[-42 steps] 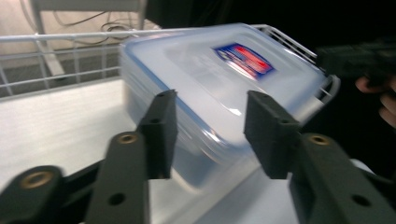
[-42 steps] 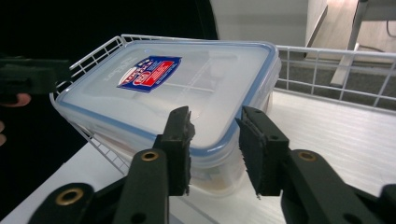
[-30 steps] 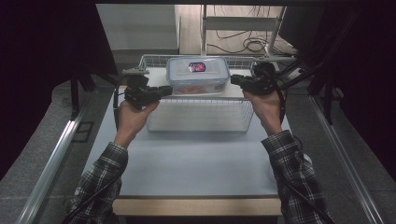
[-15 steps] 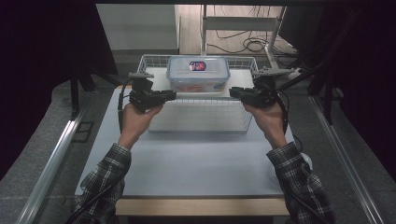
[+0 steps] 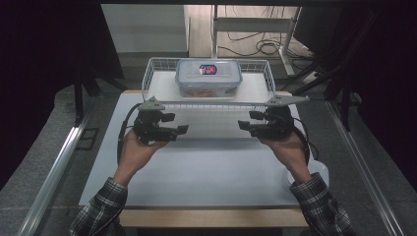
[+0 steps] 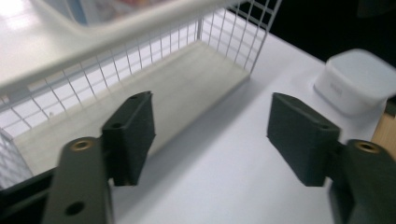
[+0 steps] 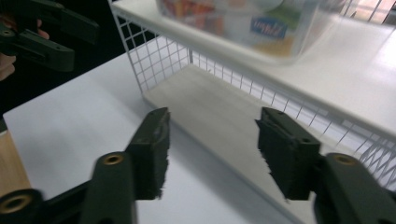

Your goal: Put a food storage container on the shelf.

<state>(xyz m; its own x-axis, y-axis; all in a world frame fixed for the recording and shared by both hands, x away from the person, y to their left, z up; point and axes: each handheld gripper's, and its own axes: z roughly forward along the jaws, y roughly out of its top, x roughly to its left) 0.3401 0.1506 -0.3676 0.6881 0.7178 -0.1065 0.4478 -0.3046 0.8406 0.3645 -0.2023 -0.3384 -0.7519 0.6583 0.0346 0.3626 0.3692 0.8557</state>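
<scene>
A clear plastic food box (image 5: 209,77) with a lid and a red-blue label stands on top of a white wire rack (image 5: 162,103) at the back of the table. In the right gripper view the box (image 7: 243,18) is blurred, above the mesh. My left gripper (image 5: 178,124) hovers in front of the rack's left part, open and empty, jaws pointing right. Facing it from the rack's right part, my right gripper (image 5: 246,120) is also open and empty. The left gripper (image 6: 217,126) looks along the rack's front; the right gripper (image 7: 212,140) looks at its lower board.
The white tabletop (image 5: 206,167) stretches between rack and front edge. A small white tub (image 6: 359,81) sits at the table's right edge, beside the right forearm (image 5: 314,169). Metal rails run along the floor on both sides. The other gripper (image 7: 42,32) shows at top left.
Both grippers have drawn back from beside the food box towards the person and now hang lower, in front of the rack. The box has stayed in place.
</scene>
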